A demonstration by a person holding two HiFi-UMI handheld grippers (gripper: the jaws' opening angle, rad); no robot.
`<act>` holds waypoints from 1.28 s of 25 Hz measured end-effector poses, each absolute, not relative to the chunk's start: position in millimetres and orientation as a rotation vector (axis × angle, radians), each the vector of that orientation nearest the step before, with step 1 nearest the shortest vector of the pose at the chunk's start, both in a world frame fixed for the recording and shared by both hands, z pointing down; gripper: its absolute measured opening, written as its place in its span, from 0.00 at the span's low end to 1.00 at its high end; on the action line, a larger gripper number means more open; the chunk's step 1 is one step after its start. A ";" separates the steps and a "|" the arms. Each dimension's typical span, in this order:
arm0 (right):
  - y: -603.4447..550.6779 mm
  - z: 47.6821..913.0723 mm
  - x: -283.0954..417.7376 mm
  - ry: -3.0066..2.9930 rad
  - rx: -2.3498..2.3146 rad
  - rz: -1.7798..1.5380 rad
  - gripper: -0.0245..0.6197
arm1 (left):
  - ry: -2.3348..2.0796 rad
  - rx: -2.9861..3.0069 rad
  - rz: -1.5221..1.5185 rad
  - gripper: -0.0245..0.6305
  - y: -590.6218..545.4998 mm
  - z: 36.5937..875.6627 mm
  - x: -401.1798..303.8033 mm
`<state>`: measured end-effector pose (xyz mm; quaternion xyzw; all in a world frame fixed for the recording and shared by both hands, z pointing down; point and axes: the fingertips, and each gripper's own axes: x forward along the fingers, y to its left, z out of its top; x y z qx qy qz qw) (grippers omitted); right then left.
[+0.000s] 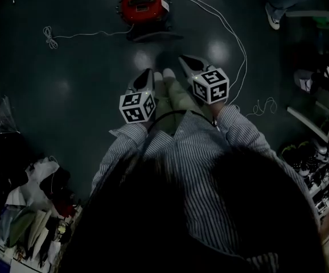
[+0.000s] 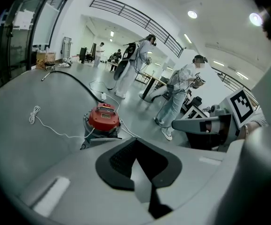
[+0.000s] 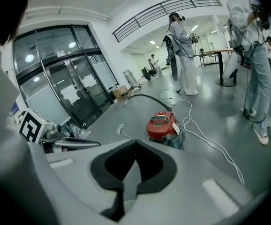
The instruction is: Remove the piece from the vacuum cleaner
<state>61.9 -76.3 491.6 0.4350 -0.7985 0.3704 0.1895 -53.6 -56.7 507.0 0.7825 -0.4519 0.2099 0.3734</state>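
A round red vacuum cleaner (image 1: 143, 3) stands on the dark floor ahead of me, also seen in the left gripper view (image 2: 104, 118) and the right gripper view (image 3: 162, 124). A black hose (image 2: 74, 81) curves away behind it, and a white cord (image 1: 85, 34) trails off its left side. My left gripper (image 1: 147, 74) and right gripper (image 1: 184, 60) hover side by side short of the vacuum, well apart from it. Both point forward and down. The left gripper (image 2: 136, 139) has its jaws together with nothing between them, and so does the right gripper (image 3: 135, 141).
Another white cable (image 1: 233, 33) loops over the floor to the right of the vacuum. Several people (image 2: 177, 95) stand beyond it, one shoe (image 1: 274, 16) showing at top right. Clutter (image 1: 33, 209) lies at lower left, a shelf (image 1: 318, 112) at right, glass doors (image 3: 65, 88) to the left.
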 end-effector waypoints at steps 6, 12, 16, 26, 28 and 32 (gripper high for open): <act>-95.7 547.7 59.8 -2.204 1.120 0.944 0.04 | -1.121 1.952 0.543 0.05 -89.4 576.5 -46.8; -116.1 626.6 55.7 -2.197 1.173 1.052 0.04 | -1.112 1.934 0.540 0.05 -97.4 655.9 -38.7; -123.2 685.3 49.8 -2.196 1.152 1.059 0.04 | -1.106 1.950 0.546 0.05 -109.7 706.1 -38.7; -142.1 772.5 58.9 -2.162 1.131 0.988 0.06 | -1.088 2.046 0.639 0.05 -137.6 783.2 -49.7; -151.1 773.4 58.6 -2.182 1.089 0.933 0.06 | -1.041 2.108 0.680 0.05 -142.8 782.8 -40.4; -171.3 768.4 60.5 -2.194 1.000 0.737 0.07 | -0.984 2.256 0.774 0.05 -164.1 774.2 -25.8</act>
